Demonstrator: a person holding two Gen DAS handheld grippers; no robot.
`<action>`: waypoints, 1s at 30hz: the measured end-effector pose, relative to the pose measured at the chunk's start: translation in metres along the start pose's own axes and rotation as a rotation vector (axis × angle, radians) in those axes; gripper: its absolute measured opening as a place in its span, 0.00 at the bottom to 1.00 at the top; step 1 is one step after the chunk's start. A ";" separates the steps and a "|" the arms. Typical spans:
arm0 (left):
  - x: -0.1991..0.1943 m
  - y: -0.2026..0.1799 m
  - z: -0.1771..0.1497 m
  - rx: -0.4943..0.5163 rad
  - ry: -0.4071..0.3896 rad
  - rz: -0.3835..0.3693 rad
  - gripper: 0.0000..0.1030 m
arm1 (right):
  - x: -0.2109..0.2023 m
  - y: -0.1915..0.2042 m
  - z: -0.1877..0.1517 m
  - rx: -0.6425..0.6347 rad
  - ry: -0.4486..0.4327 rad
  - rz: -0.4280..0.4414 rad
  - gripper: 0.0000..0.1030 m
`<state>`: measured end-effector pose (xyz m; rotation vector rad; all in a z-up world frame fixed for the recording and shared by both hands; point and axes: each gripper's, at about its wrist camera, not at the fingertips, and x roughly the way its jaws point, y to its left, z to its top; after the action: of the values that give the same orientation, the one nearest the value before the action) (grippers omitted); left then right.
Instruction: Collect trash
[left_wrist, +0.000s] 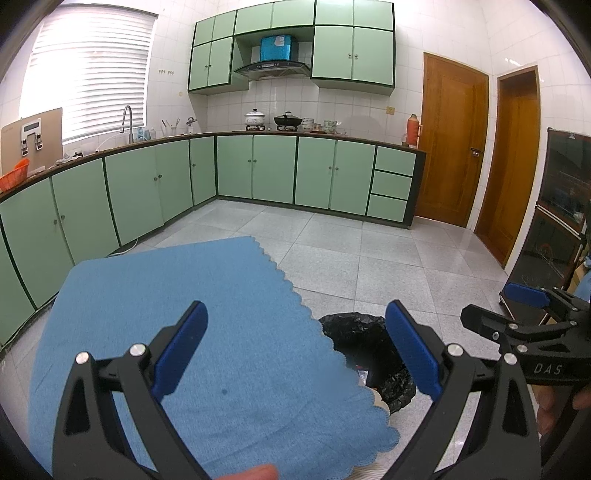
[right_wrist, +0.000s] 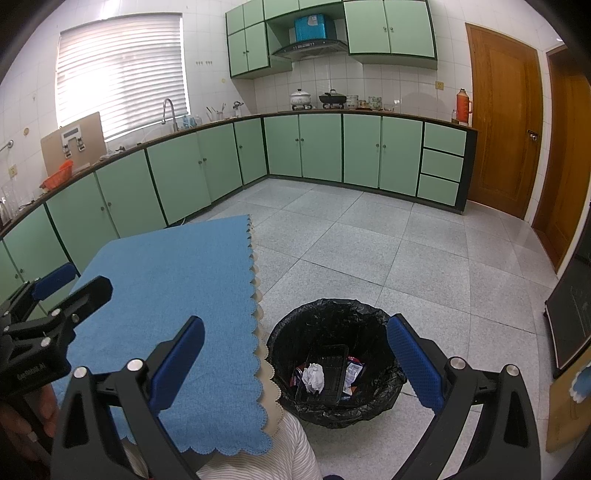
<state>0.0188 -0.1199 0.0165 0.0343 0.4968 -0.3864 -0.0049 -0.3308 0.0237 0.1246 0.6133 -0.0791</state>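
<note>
A bin with a black liner stands on the floor beside the table with the blue cloth. Inside it lie a crumpled white paper, a black tray and colourful wrappers. My right gripper is open and empty, held above the bin. My left gripper is open and empty above the cloth's right edge, with the bin partly hidden behind the cloth. The right gripper also shows in the left wrist view, and the left gripper in the right wrist view.
Green base cabinets run along the far wall and the left side, with pots and a sink on the counter. Wooden doors stand at the right. A dark glass cabinet stands at the far right. Grey tiled floor lies between.
</note>
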 end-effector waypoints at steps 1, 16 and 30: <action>0.000 0.000 0.000 0.001 -0.001 0.001 0.91 | 0.000 0.000 0.000 0.000 0.000 0.000 0.94; 0.001 -0.003 -0.002 0.005 0.004 0.002 0.91 | 0.001 0.000 -0.001 0.000 0.001 0.001 0.94; 0.001 -0.006 -0.002 0.004 0.004 0.003 0.91 | 0.002 0.000 -0.002 -0.001 0.001 0.001 0.94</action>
<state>0.0168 -0.1253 0.0148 0.0395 0.5002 -0.3846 -0.0042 -0.3307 0.0206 0.1241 0.6144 -0.0777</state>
